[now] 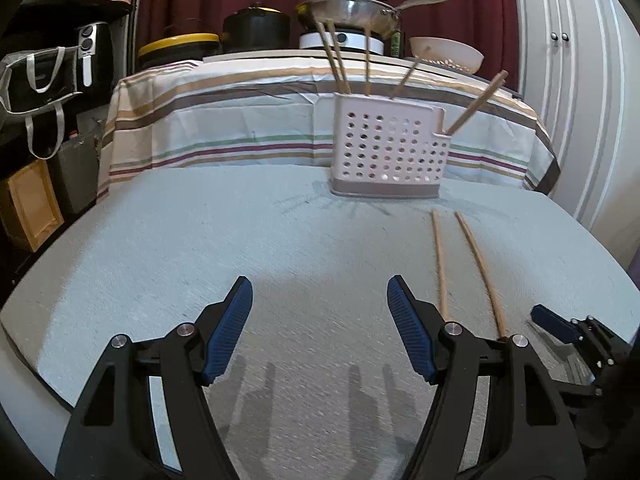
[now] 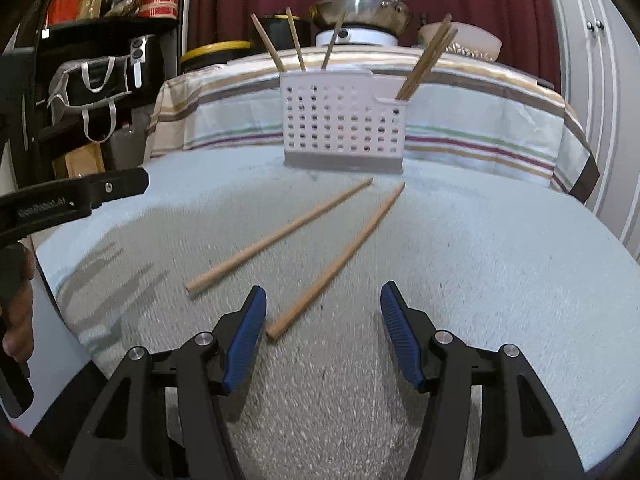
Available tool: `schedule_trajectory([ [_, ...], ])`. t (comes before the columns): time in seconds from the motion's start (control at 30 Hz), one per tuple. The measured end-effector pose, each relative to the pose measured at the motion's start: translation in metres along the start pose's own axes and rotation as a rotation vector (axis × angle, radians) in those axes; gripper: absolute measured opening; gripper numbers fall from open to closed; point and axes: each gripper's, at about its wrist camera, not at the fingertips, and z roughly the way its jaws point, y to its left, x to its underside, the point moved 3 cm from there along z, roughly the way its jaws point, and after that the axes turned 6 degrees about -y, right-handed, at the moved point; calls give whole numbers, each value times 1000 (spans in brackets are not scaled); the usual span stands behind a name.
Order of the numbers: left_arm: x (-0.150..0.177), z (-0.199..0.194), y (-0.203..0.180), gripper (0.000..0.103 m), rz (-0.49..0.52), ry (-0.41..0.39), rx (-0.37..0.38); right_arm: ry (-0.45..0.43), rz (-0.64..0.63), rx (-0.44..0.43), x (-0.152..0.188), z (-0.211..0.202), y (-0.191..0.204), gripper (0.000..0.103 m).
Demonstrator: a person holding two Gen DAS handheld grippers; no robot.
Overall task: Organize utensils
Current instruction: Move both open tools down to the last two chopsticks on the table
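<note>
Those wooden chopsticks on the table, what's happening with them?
A person holds a gripper in each hand, tidying chopsticks into the white perforated plastic holder, where several already stand. Two wooden chopsticks lie loose on the pale table mat. The right gripper is open by one's near end; the left gripper is open, empty.

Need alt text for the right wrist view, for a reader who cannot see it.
Two wooden chopsticks lie loose on a pale table ahead of the open, empty right gripper. Behind them stands a white perforated utensil holder already holding several chopsticks.
</note>
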Motion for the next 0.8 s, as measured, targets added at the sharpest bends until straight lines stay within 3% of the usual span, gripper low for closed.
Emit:
schedule_trajectory([
  [0.33,23,5,-42,68,15,40,106,-16,79,77,2,-11,-37,47],
  [0.53,34,10,-60,68,37,56,139,-20,97,55,4,-11,-43,37],
  [0.73,31,-2,-67,68,30,4,156,-17,97,36,6,-8,-43,29],
  [0.8,34,2,-73,60,46,23,173,-13,99,31,7,-7,-43,27],
])
